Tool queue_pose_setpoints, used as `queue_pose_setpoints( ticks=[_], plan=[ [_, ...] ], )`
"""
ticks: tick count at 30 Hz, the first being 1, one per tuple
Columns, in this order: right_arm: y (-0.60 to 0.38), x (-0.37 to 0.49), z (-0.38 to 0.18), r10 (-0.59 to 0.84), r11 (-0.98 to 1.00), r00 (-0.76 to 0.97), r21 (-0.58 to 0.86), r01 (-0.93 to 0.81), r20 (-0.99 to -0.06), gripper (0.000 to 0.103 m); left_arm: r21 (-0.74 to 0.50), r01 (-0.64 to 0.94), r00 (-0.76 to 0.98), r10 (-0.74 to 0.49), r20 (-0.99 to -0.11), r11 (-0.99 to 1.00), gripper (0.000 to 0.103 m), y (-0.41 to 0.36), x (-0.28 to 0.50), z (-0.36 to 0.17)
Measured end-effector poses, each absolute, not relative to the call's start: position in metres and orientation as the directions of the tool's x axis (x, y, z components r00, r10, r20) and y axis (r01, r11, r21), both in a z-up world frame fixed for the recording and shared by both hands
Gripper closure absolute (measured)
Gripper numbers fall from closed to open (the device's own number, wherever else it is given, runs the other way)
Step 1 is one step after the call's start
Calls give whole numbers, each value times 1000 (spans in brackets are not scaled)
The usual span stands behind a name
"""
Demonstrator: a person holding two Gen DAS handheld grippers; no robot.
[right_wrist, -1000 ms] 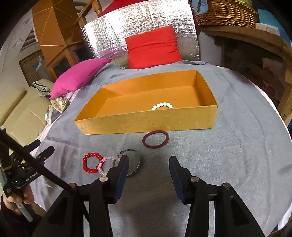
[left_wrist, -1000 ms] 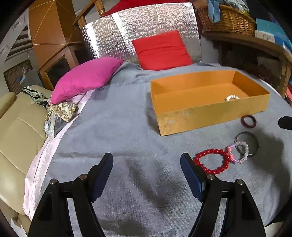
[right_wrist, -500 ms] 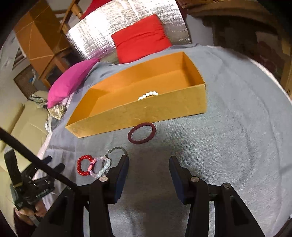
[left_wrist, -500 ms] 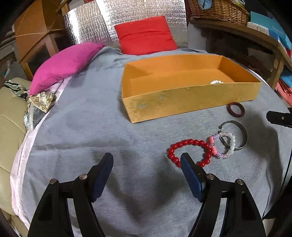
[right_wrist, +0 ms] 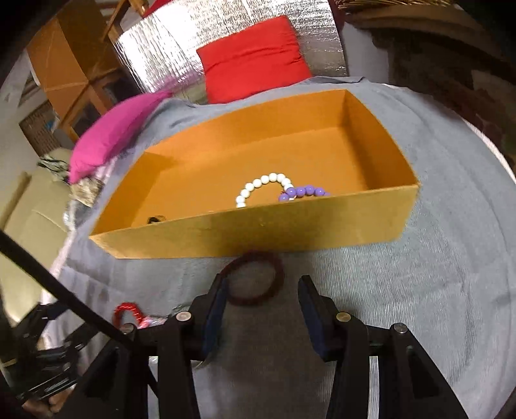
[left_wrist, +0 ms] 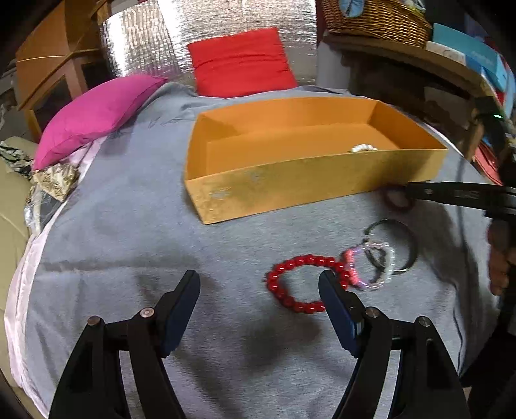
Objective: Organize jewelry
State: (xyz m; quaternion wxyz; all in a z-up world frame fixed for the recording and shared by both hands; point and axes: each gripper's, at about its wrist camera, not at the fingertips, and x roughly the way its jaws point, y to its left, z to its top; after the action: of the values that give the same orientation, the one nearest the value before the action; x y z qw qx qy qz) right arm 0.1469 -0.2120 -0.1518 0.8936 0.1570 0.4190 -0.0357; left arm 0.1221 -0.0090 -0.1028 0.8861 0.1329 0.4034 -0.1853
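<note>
An orange box [left_wrist: 290, 183] [right_wrist: 290, 225] stands on the grey cloth. It holds a white bead bracelet [right_wrist: 262, 187] and a purple bead bracelet [right_wrist: 303, 192]. My right gripper [right_wrist: 260, 285] is open, its jaws either side of a dark red ring bracelet [right_wrist: 254, 278] [left_wrist: 398, 198] lying just in front of the box. My left gripper [left_wrist: 259, 285] is open and empty above the cloth; its right finger overlaps a red bead bracelet [left_wrist: 303, 282]. Beside that lie a pink and clear bead bracelet [left_wrist: 371, 267] and a metal bangle [left_wrist: 396, 245].
A magenta cushion [left_wrist: 96, 112] and a red cushion [left_wrist: 242, 63] lie behind the box before a silver foil panel [left_wrist: 225, 29]. A beige sofa [left_wrist: 13, 206] is on the left. A wicker basket [left_wrist: 374, 16] sits on a shelf at the right.
My right gripper has moved forward and down until its jaws flank the dark red bracelet. My left gripper has shifted right, closer to the red bead bracelet.
</note>
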Motion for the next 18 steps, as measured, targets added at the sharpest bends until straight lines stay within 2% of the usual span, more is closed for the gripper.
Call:
queue_pose_setpoints(
  ticks=[2,5,7,9,18],
  plan=[
    [-211,152,-156,51,950,640,234,205,-767,68,72,459,598,-248,-762,886,27,-12,119,-102],
    [-205,159,-162,9,959,631,185,214,-775,72,50,492,584,-286,-760,869,27,-16,115,-101],
    [-201,163,-166,-30,966,626,140,220,-779,86,50,498,579,-289,-763,866,27,-18,114,-103],
    [-195,164,-165,-67,971,630,95,219,-774,90,57,497,577,-281,-767,866,26,-21,115,-105],
    [-199,152,-160,-25,971,624,129,201,-781,92,71,499,569,-265,-778,864,27,-26,118,-110]
  ],
)
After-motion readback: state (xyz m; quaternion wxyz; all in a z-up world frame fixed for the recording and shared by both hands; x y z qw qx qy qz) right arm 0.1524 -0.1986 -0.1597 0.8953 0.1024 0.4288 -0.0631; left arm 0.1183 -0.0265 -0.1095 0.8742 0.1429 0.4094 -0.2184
